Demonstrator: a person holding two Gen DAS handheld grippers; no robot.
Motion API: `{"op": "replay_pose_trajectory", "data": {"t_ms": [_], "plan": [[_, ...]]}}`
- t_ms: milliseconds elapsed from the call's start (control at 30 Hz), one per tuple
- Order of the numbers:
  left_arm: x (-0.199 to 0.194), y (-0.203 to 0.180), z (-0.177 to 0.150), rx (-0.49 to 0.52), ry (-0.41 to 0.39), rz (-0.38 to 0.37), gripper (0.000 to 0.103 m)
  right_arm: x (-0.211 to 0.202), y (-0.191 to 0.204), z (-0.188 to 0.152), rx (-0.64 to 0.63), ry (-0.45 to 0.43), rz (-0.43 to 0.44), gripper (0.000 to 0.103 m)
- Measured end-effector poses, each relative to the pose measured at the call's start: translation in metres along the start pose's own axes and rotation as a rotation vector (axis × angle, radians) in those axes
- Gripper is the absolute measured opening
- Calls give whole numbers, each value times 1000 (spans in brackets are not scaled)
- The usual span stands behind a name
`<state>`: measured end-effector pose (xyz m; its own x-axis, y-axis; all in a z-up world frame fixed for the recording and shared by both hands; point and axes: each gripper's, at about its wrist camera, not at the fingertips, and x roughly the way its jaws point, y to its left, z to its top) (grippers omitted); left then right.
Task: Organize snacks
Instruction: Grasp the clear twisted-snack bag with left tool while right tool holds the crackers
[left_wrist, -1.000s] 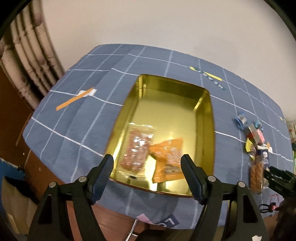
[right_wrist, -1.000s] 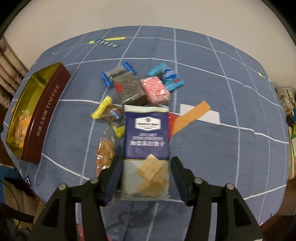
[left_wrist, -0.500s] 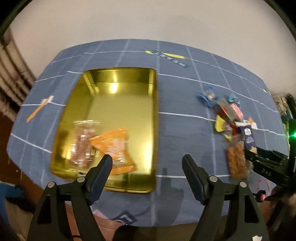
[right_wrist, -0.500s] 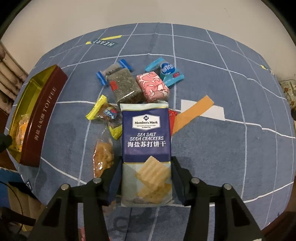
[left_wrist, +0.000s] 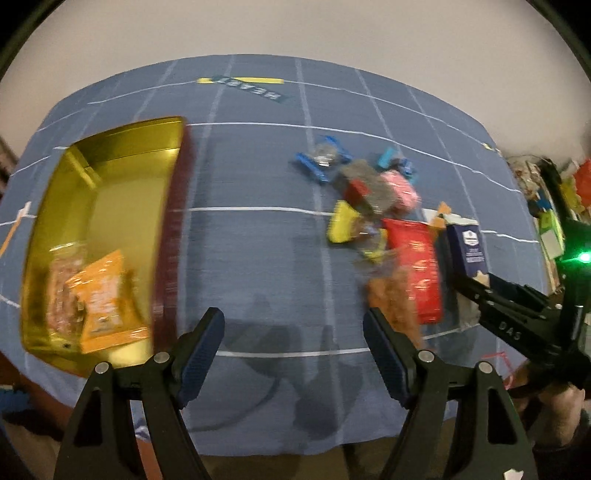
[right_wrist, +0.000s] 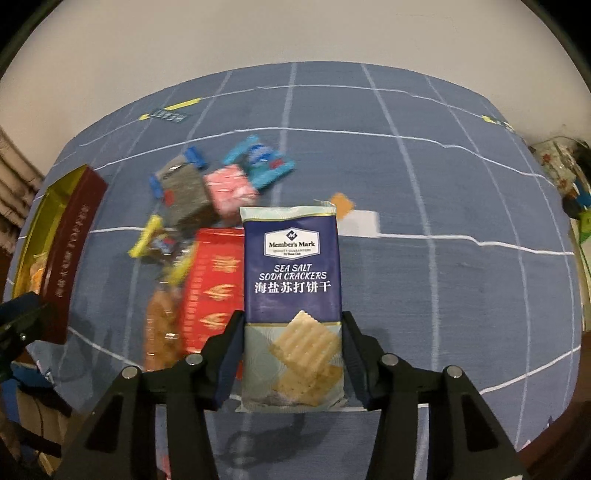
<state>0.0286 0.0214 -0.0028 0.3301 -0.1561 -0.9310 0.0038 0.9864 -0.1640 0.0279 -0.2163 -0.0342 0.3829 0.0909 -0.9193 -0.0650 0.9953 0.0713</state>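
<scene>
My right gripper (right_wrist: 291, 358) is shut on a navy sea salt soda cracker pack (right_wrist: 291, 280) and holds it above the blue tablecloth; the pack also shows in the left wrist view (left_wrist: 467, 251). Beside it lies a pile of snacks: a red packet (right_wrist: 210, 288), a clear bag of orange snacks (right_wrist: 160, 332), a pink pack (right_wrist: 229, 188) and small candies. A gold tin with dark red sides (left_wrist: 99, 206) sits at the left and holds an orange packet (left_wrist: 103, 302) and a clear packet (left_wrist: 61, 288). My left gripper (left_wrist: 293, 347) is open and empty above the cloth between tin and pile.
The table's front edge runs just below both grippers. An orange and white tape patch (right_wrist: 354, 214) lies right of the pile. Clutter (left_wrist: 554, 206) stands off the table's right end. A curtain (right_wrist: 14, 184) hangs at the left.
My right gripper has lifted the cracker pack, uncovering the red packet beneath. My left gripper has swung right, from over the tin to the cloth between tin and pile.
</scene>
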Motion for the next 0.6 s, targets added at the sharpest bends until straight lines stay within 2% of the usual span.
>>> {"op": "replay_pose_trajectory", "data": {"t_ms": [233,333,600], "plan": [[19,-40,8,53,33,-57,74,8,-27,-4,36,-6,-18,51],[31,-52,12,60,55,-56,74,11,-32,-4,53,-6,-10,51],[56,-70,12,113,86,23,71,17,-39,-3,74,0,12,51]]}}
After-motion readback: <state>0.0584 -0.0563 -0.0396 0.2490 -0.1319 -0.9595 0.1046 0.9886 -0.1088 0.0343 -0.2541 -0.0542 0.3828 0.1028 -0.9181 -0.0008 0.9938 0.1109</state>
